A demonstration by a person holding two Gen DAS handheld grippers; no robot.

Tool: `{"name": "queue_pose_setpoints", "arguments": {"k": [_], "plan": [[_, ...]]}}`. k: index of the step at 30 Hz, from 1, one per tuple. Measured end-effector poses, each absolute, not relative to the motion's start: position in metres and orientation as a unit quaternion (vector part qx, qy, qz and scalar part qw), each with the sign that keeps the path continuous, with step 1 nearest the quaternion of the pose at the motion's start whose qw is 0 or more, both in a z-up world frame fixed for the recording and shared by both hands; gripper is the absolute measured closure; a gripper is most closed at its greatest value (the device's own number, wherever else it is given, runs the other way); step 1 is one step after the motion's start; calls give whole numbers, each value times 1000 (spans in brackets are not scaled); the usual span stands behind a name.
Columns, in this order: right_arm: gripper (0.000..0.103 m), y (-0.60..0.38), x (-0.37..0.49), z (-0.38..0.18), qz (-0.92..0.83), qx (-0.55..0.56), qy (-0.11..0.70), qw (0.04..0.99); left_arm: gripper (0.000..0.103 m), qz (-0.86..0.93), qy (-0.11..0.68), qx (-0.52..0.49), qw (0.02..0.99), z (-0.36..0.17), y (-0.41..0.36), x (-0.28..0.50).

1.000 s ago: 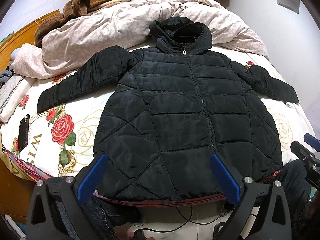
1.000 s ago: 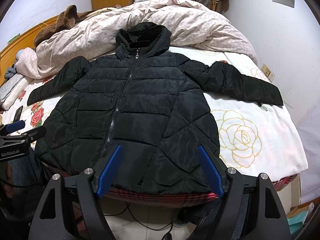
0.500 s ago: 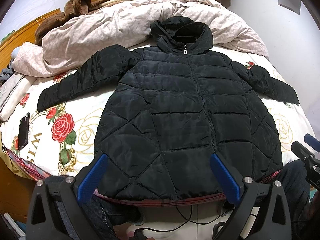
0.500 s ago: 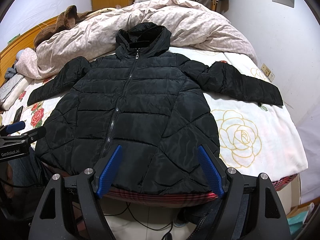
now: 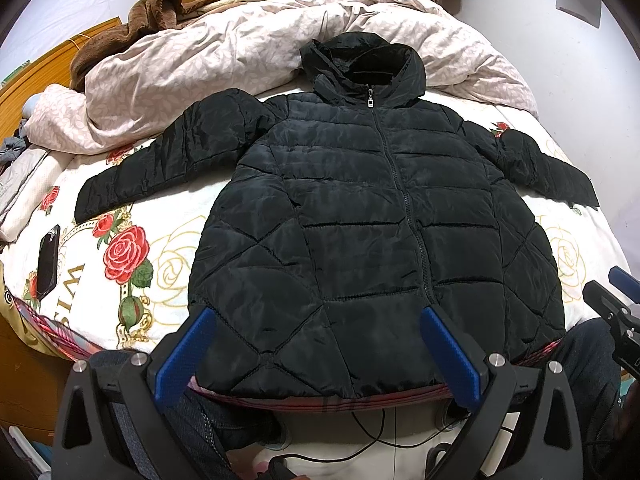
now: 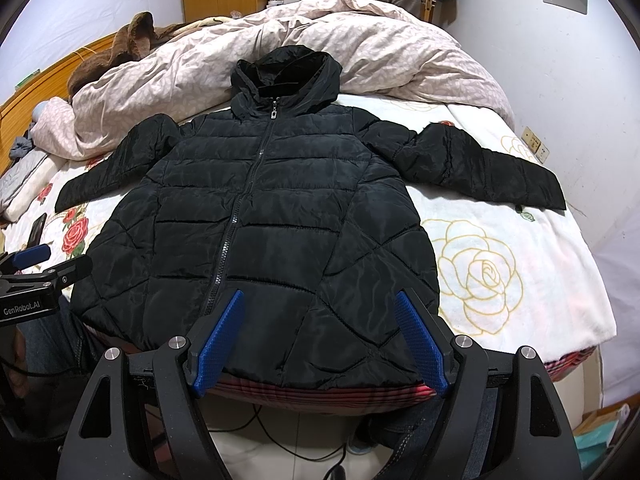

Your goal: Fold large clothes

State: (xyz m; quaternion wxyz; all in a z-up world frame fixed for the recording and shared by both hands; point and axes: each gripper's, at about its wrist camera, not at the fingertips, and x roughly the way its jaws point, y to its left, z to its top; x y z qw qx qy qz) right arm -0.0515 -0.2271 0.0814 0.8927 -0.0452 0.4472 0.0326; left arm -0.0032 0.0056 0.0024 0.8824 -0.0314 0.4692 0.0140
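A black quilted hooded jacket [image 5: 360, 216] lies flat, zipped, front up on the bed, both sleeves spread out, hood toward the duvet; it also shows in the right wrist view [image 6: 272, 216]. My left gripper [image 5: 316, 320] is open and empty, hovering before the jacket's hem near the bed's front edge. My right gripper [image 6: 320, 300] is open and empty, also just off the hem, to the right of the left one. The left sleeve [image 5: 168, 160] and right sleeve [image 6: 480, 168] lie flat on the sheet.
A rose-print sheet [image 5: 128, 248] covers the bed. A rumpled pink duvet [image 5: 240, 52] is heaped behind the hood. A black phone [image 5: 49, 262] lies at the sheet's left edge. A wall with a socket [image 6: 536, 144] stands right. Cables lie on the floor [image 6: 280, 432].
Almost nothing: the left view has crept very slightly, so the jacket sits a touch lower in frame. Both grippers stay open and apart from the jacket.
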Motion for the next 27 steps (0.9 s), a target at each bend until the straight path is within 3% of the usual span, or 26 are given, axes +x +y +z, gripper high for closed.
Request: {"name": "queue_pose_setpoints", "arguments": {"k": [27], "plan": [[26, -216, -23, 82, 45, -51, 438, 896, 0, 24, 478, -42, 877, -10, 36, 21]]}}
